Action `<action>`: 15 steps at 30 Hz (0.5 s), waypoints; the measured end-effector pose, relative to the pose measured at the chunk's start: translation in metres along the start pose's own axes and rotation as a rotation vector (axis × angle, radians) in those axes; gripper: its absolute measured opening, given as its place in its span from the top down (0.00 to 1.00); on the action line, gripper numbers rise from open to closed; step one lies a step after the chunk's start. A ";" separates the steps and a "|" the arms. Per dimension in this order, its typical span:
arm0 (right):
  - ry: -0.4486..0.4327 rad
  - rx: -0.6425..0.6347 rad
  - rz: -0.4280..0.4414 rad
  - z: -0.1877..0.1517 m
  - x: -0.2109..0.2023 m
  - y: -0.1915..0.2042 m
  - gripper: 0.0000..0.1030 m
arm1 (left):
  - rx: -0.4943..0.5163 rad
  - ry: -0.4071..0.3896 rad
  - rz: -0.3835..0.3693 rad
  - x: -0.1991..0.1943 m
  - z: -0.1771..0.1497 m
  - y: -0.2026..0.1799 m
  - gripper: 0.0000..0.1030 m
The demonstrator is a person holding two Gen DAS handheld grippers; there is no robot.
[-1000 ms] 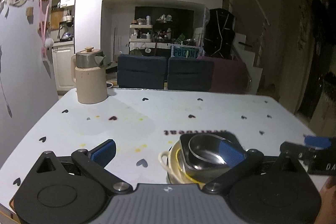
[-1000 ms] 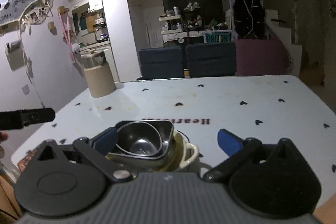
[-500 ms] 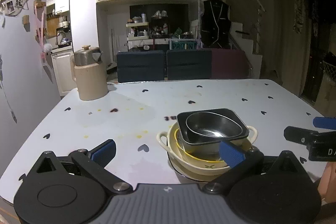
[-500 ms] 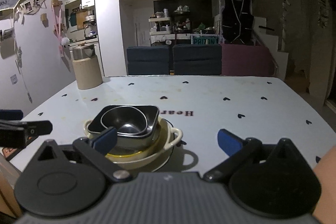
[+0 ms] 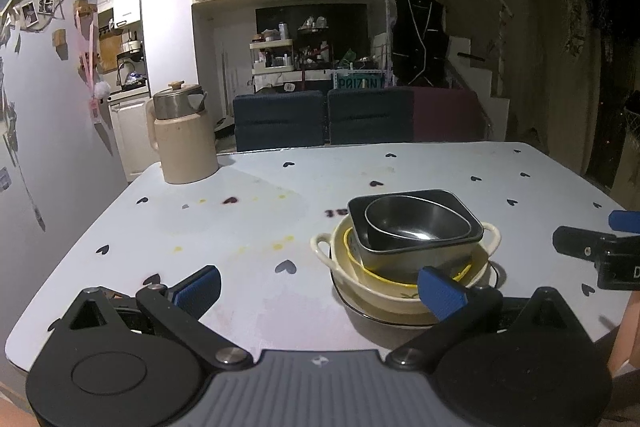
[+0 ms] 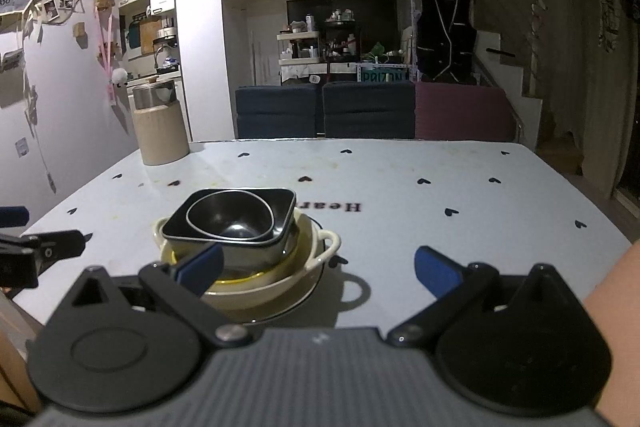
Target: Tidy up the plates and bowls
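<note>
- A beige kettle [image 5: 184, 139] stood at the bench's [image 5: 260, 219] far left corner.
- The left tongs [image 5: 320, 287] hung spread wide and empty, near the front edge.
- The nested stack [image 5: 408, 247], steel bowls inside a cream handled bowl on a plate, sat mid-bench.
- The right tongs [image 6: 316, 267] were likewise agape, holding nothing, just behind the stack.

We see a white table [image 5: 400, 167] with black heart print. Cream two-handled bowl [image 5: 490, 233], yellow-rimmed bowl [image 5: 362, 265] inside it, dark grey steel bowls [image 5: 416, 223] on top. Beige kettle [image 5: 184, 147]. Navy chairs [image 6: 320, 111]. Gripper pads [image 5: 200, 285] blue, bodies black.
</note>
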State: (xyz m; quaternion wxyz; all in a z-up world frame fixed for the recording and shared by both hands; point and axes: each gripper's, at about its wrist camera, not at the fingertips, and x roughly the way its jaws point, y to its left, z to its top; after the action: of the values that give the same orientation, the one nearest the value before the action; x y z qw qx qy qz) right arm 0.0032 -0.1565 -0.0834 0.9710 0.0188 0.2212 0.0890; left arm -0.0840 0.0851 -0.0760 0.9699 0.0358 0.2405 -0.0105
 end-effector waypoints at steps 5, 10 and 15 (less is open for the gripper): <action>-0.004 -0.016 -0.002 -0.001 0.000 0.001 0.01 | -0.003 -0.002 0.001 -0.002 0.000 0.000 0.00; -0.003 -0.028 0.000 -0.001 0.001 0.003 0.00 | 0.004 -0.001 -0.006 -0.002 0.000 -0.001 0.00; -0.002 -0.039 0.003 -0.002 0.001 0.004 0.00 | 0.001 0.000 -0.003 -0.002 0.001 -0.002 0.00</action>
State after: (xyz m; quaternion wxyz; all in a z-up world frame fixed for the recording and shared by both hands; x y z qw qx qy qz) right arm 0.0025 -0.1526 -0.0853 0.9713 0.0005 0.2183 0.0948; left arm -0.0854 0.0833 -0.0742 0.9699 0.0361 0.2404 -0.0120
